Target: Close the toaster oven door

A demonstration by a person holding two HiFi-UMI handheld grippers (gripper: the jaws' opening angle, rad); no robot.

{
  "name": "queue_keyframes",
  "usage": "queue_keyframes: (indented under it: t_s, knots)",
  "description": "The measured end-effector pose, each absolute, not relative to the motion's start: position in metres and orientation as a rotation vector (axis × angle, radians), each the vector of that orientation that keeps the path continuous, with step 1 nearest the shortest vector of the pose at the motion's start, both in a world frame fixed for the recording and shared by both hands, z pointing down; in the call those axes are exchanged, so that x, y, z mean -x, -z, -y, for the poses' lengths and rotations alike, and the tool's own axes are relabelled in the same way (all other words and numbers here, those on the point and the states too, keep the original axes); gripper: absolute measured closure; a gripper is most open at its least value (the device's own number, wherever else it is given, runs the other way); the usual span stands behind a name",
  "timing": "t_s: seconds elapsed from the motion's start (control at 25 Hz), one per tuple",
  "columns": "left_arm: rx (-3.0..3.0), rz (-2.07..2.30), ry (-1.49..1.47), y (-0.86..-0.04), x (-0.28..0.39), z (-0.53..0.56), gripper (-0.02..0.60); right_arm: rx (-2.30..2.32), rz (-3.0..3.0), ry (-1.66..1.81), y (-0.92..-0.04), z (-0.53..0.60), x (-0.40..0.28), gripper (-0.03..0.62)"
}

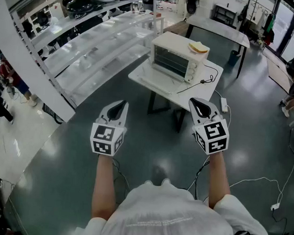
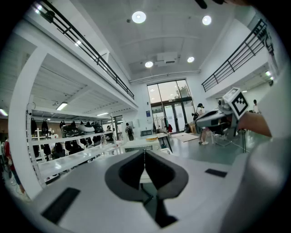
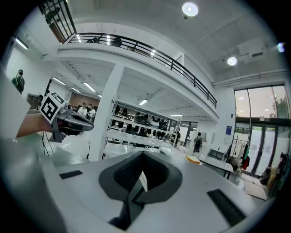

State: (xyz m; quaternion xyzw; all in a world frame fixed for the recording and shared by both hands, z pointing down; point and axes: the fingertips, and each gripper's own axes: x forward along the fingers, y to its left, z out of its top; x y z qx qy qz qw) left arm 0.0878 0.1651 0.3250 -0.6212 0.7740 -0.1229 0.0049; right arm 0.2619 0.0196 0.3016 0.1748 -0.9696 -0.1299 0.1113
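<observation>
Toaster oven (image 1: 176, 60): cream-white, boxy, with wire rack bars showing across its front and knobs down the right side. It sits on a small white table (image 1: 139, 77), well ahead of both tongs. Pale bread slice (image 1: 198, 47) on its flat top, thin black cord (image 1: 201, 82) trailing beside it. Whether the door is let down is too small to tell. Left tongs (image 1: 120, 105) and right tongs (image 1: 197, 103) are both pressed together and empty, over the glossy dark floor (image 1: 76, 145).

The left gripper (image 2: 144, 157), jaws pressed together and empty, points toward a white toaster oven (image 2: 136, 145); the right gripper (image 2: 200, 122) hovers at right.
</observation>
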Motion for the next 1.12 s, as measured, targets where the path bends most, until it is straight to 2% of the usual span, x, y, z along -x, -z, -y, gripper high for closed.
queue_keyframes:
  t_s: [0.8,0.84,0.92,0.96,1.12]
  knots:
    - [2.055,-2.431,0.385,-0.352,-0.080,-0.170,0.560,-0.475,2.880,0.190,-0.324,-0.038,-0.247,0.575]
    - [2.057,-2.435,0.382,-0.353,-0.079,-0.170,0.558,-0.469,2.876,0.185,-0.326,-0.038,-0.246,0.564]
    - [2.053,-2.443,0.379,-0.354,-0.074,-0.171,0.514,-0.445,2.866,0.169,-0.330,-0.040,-0.240,0.481]
    - [2.049,-2.444,0.380,-0.353,-0.071,-0.172,0.470,-0.437,2.863,0.161,-0.331,-0.041,-0.237,0.473]
    - [2.052,-2.425,0.395,-0.357,-0.062,-0.180,0.469,-0.427,2.867,0.133,-0.337,-0.047,-0.226,0.471]
